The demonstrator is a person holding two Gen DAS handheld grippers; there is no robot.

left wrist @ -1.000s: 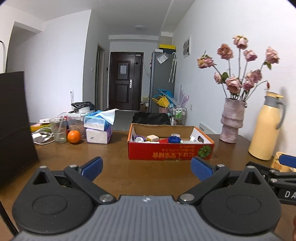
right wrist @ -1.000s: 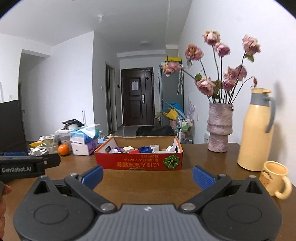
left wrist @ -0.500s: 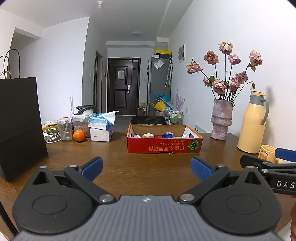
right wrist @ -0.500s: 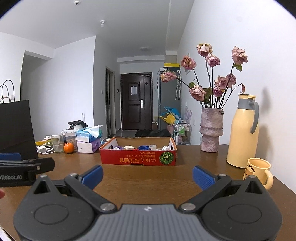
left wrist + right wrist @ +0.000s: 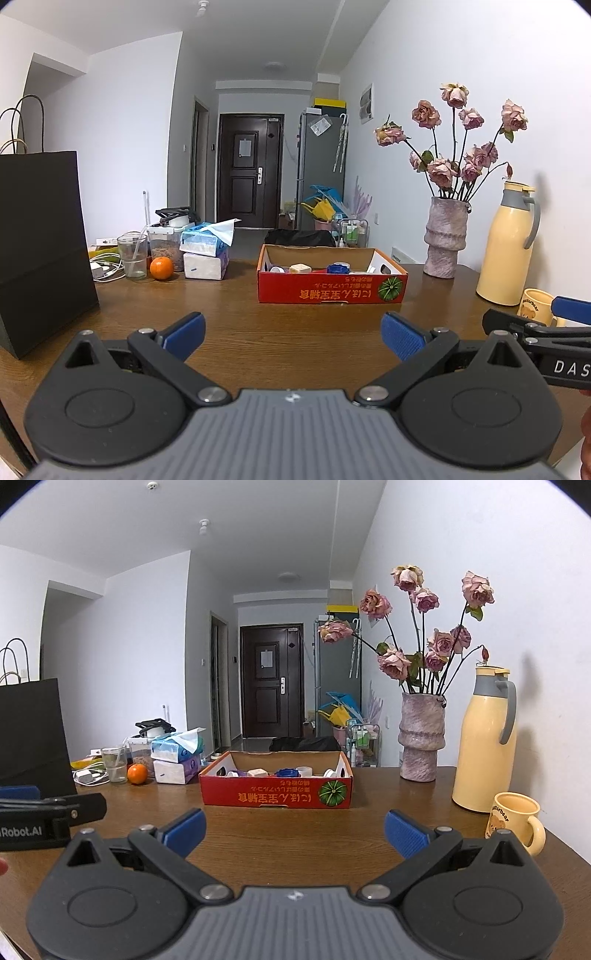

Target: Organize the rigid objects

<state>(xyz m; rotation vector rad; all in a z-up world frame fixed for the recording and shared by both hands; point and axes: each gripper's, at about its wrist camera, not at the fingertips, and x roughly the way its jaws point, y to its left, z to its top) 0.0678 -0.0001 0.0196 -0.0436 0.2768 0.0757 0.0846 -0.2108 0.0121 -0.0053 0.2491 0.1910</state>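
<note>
Grippers both sit low over the table [image 5: 295, 325], side by side and empty. Left gripper [image 5: 291, 330] has its blue pads [image 5: 184, 330] spread wide with nothing between them, and right gripper [image 5: 295, 829] is the same deal, jaws gaping with only bare wood in the gap.

Red box [image 5: 332, 291] is straight ahead at 12 o'clock from both, well apart from the fingertips. Small rigid bits are piled inside it: a beige block [image 5: 301, 268], a blue cap [image 5: 338, 268] and some white pieces I can't make out properly.

From the left view, the black bag [image 5: 40, 251] stands at 9 o'clock, with the orange [image 5: 161, 268], glass [image 5: 132, 256] and tissue packs [image 5: 207, 254] clustered around 11. Vase [image 5: 445, 236] of pink roses is at about 1 o'clock, the yellow jug [image 5: 508, 245] at 2, and the mug [image 5: 515, 821] just beside the jug, near the right gripper's right finger.

Each gripper pokes into the edge of the other's view.
</note>
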